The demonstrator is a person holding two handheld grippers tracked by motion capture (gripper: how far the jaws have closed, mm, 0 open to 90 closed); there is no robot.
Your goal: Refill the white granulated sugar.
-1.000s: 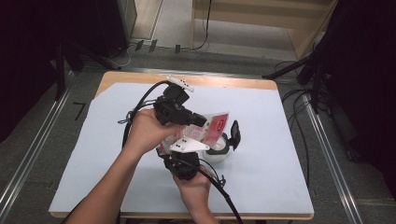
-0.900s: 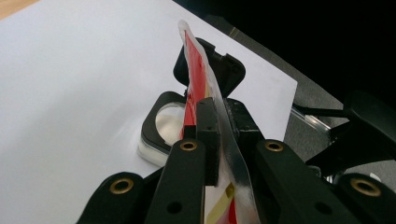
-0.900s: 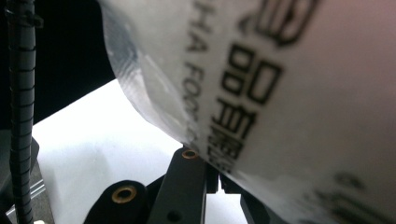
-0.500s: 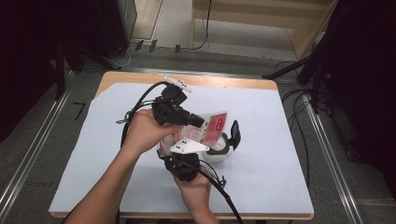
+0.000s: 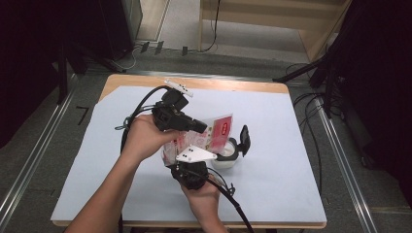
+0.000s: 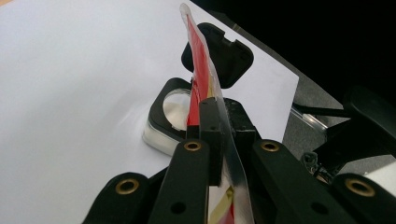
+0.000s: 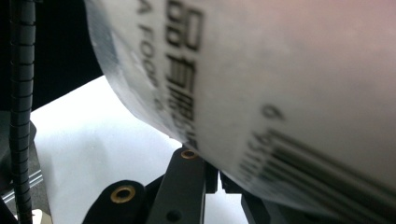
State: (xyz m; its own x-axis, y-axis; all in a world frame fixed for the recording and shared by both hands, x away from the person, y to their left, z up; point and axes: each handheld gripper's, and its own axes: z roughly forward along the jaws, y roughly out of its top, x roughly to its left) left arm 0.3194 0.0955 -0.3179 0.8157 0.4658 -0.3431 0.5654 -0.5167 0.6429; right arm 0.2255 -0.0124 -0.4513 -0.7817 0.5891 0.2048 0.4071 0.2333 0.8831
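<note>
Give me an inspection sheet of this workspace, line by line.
Surface: light blue sheet over a wooden table.
Job's things: red and clear packet, held above a white container whose black flip lid is open.
Clutter: nothing seen.
Grippers: left gripper shut on the packet's edge; right gripper shut on the packet's lower part.
Cables: a black cable trails from the left gripper; another from the right.
Surroundings: grey floor, floor rails, wooden furniture behind.

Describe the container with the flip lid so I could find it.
On the pale blue table sheet, look just right of the two grippers holding a red packet. The small white container stands beneath it, its black hinged lid flipped open and upright.
</note>
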